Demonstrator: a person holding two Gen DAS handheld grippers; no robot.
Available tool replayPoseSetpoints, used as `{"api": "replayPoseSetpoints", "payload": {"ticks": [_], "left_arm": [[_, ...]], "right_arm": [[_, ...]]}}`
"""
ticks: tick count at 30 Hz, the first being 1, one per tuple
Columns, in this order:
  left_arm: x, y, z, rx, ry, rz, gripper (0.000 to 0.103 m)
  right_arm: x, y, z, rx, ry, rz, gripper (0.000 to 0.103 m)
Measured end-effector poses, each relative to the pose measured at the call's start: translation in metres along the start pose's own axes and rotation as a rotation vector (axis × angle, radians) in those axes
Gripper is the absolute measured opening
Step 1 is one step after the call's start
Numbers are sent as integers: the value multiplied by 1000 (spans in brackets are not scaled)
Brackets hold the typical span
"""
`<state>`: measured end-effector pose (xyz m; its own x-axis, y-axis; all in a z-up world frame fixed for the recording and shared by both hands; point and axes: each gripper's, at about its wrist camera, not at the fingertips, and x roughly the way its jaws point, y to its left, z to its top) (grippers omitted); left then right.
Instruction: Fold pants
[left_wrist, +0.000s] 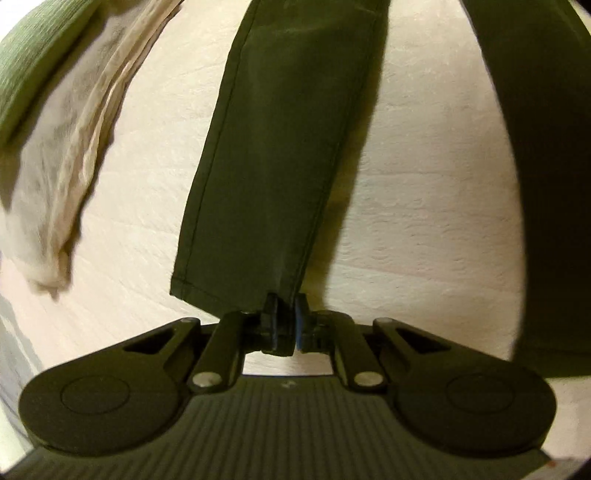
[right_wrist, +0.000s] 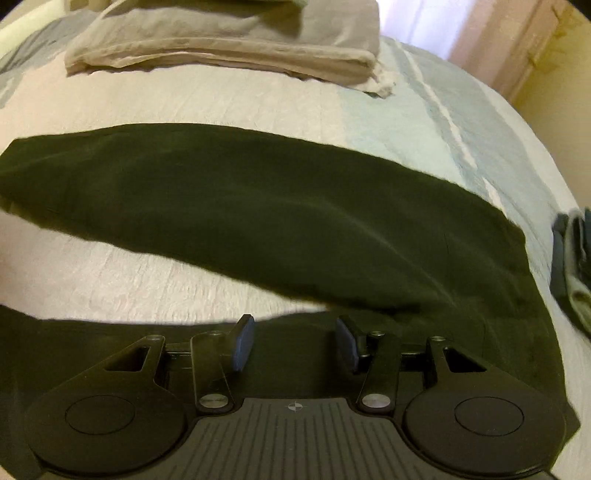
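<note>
Dark green pants (left_wrist: 280, 155) lie spread on a pale bedspread (left_wrist: 424, 229). In the left wrist view one leg runs away from me, and my left gripper (left_wrist: 286, 314) is shut on the right corner of its hem, which is lifted a little. The other leg (left_wrist: 546, 184) crosses the right edge of that view. In the right wrist view the pants (right_wrist: 258, 206) stretch across the bed from left to right. My right gripper (right_wrist: 295, 339) is open just above the near leg (right_wrist: 288, 369), with nothing pinched between its blue-padded fingers (right_wrist: 243, 343).
Folded beige and grey cloth (right_wrist: 229, 48) is stacked at the far side of the bed, also seen as folded cloth (left_wrist: 62, 155) at left. A dark grey garment (right_wrist: 572, 266) lies at the right edge. A wall and doorframe (right_wrist: 524, 51) stand beyond the bed (right_wrist: 424, 122).
</note>
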<state>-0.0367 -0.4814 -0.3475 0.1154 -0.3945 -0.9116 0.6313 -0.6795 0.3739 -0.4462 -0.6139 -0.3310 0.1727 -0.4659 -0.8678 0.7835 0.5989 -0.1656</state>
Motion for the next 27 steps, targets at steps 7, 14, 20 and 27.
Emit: {"api": "replayPoseSetpoints", "payload": {"ticks": [7, 14, 20, 27], "left_arm": [[6, -4, -14, -92, 110, 35, 20], [-57, -27, -20, -294, 35, -80, 23], [-95, -70, 6, -413, -21, -163, 29], [-97, -129, 65, -450, 21, -198, 31]], "right_arm": [[-27, -16, -30, 146, 52, -20, 46], [-79, -53, -87, 457, 77, -96, 46], [-111, -97, -128, 690, 51, -137, 47], [-99, -202, -155, 878, -46, -148, 47]]}}
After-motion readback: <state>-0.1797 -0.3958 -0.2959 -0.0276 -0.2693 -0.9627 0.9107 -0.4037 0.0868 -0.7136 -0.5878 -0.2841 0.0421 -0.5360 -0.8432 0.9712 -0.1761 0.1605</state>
